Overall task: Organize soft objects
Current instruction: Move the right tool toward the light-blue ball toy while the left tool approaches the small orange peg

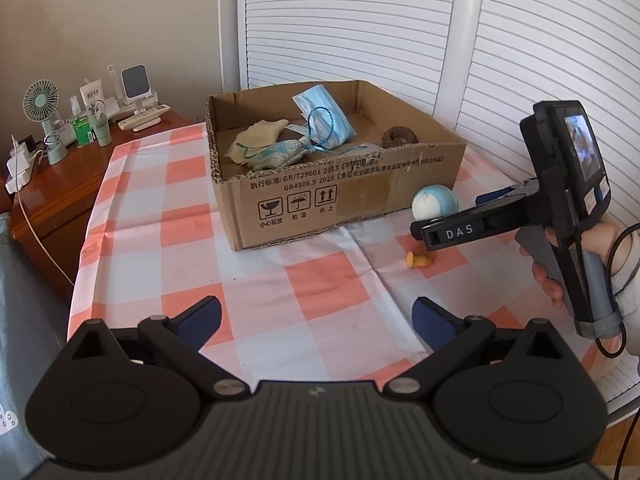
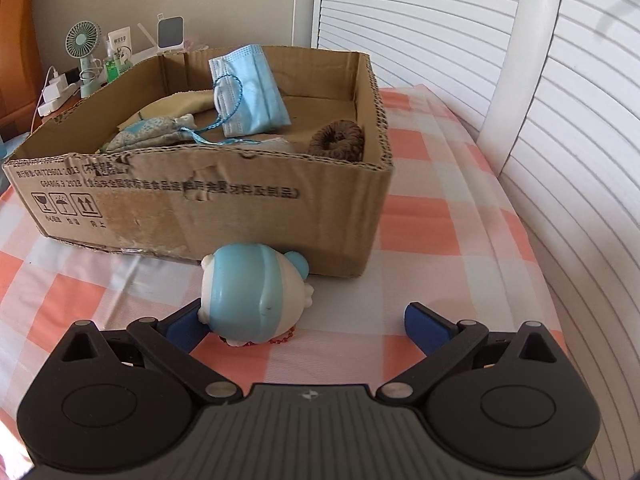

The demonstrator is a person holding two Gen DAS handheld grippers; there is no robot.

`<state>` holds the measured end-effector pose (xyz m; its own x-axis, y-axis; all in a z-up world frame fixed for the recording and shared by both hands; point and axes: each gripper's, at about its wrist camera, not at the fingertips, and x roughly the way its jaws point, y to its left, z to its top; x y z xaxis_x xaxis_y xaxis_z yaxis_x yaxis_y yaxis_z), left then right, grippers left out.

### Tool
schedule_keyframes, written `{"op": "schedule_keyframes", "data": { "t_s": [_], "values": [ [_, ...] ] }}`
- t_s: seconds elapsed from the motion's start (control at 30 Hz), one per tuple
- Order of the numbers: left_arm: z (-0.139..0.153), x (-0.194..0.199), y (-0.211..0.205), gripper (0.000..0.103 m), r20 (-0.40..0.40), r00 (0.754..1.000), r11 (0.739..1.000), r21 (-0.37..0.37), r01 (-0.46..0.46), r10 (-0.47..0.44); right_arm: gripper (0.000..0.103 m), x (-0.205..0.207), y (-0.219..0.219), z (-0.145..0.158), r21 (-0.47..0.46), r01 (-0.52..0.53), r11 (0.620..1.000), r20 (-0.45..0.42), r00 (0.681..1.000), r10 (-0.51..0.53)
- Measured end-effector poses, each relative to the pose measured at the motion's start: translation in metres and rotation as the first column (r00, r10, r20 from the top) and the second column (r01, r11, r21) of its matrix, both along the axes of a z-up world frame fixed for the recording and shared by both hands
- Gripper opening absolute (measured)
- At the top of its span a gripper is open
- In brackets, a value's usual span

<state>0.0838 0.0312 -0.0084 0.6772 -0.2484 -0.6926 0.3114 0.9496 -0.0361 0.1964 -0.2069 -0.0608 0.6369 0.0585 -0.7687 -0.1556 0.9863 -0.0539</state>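
A blue-and-white squishy toy (image 2: 252,292) lies on the checked cloth in front of the cardboard box (image 2: 200,208); it also shows in the left wrist view (image 1: 434,203). My right gripper (image 2: 304,322) is open around the toy's near end, with the left finger (image 2: 180,326) beside it; it also shows in the left wrist view (image 1: 448,220). The box (image 1: 340,192) holds a blue face mask (image 2: 250,90), a patterned sachet (image 2: 148,136), a beige cloth (image 1: 256,136) and a brown scrunchie (image 2: 338,142). My left gripper (image 1: 316,322) is open and empty above the cloth. A small orange piece (image 1: 418,261) lies on the cloth.
A wooden side table (image 1: 60,184) at the left carries a small fan (image 1: 42,112), bottles, chargers and remotes. White slatted shutters (image 1: 540,60) stand behind and to the right. The cloth-covered table (image 1: 280,280) ends near the left gripper.
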Motion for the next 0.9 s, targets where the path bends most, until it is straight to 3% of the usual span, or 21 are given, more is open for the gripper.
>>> {"op": "schedule_keyframes", "data": {
  "t_s": [0.4,0.6,0.9],
  "values": [
    [-0.019,0.023,-0.049,0.101,-0.019,0.996,0.994,0.076,0.085,-0.083,0.103,-0.006,-0.026,-0.003,0.008,-0.083,0.996,0.039,0.996,0.083],
    [-0.026,0.036,-0.061,0.101,-0.025,0.997,0.993,0.091,0.072,-0.07,0.103,-0.018,-0.038,-0.005,0.018,-0.16,0.987,0.089,0.984,0.157],
    [-0.032,0.048,-0.072,0.101,-0.011,0.998,0.992,0.106,0.064,-0.063,0.103,-0.036,-0.049,-0.005,0.021,-0.154,0.988,0.113,0.982,0.151]
  ]
}}
